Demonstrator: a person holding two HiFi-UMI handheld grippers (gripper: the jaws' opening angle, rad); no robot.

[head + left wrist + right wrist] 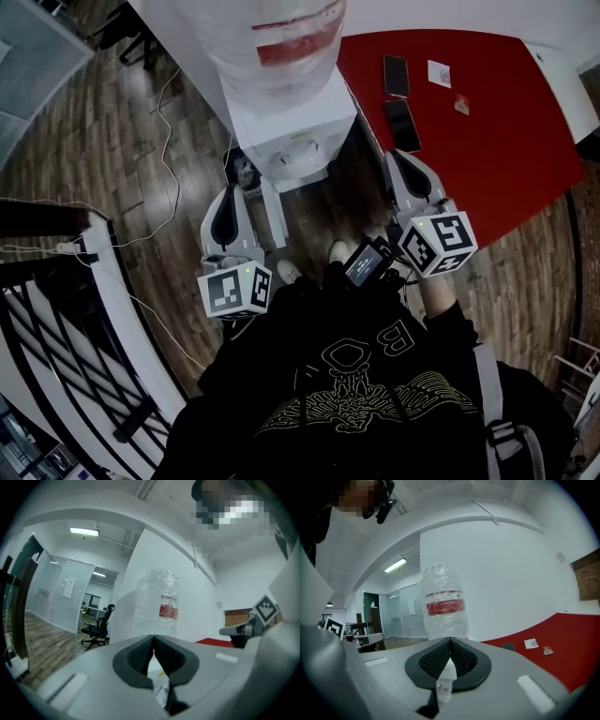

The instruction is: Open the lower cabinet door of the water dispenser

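1. While both tools hung in front of the water dispenser (292, 122), neither held anything. The left gripper (229, 192) had its pads pressed together on nothing, and so did the right gripper (399, 156).
2. The lower cabinet door sat on the dispenser's front face, below the drip tray (302, 157). From the head view it was foreshortened almost out of sight, and I could not make out its handle or free edge.
3. Both gripper views looked level at the wrapped bottle (157, 599), so the jaws seemed well above the door. A good approach would have called for one gripper to sink down the front face first.
4. That gripper's jaws would have needed spreading before it reached the door edge, then closing squarely on the edge or handle rather than on a corner.
5. The pull probably had to follow the hinge's arc. A straight tug risked a slip or rocking the top-heavy dispenser.
6. The idle gripper was best kept aside, clear of the door's swing and of the cable (170, 141) on the floor.
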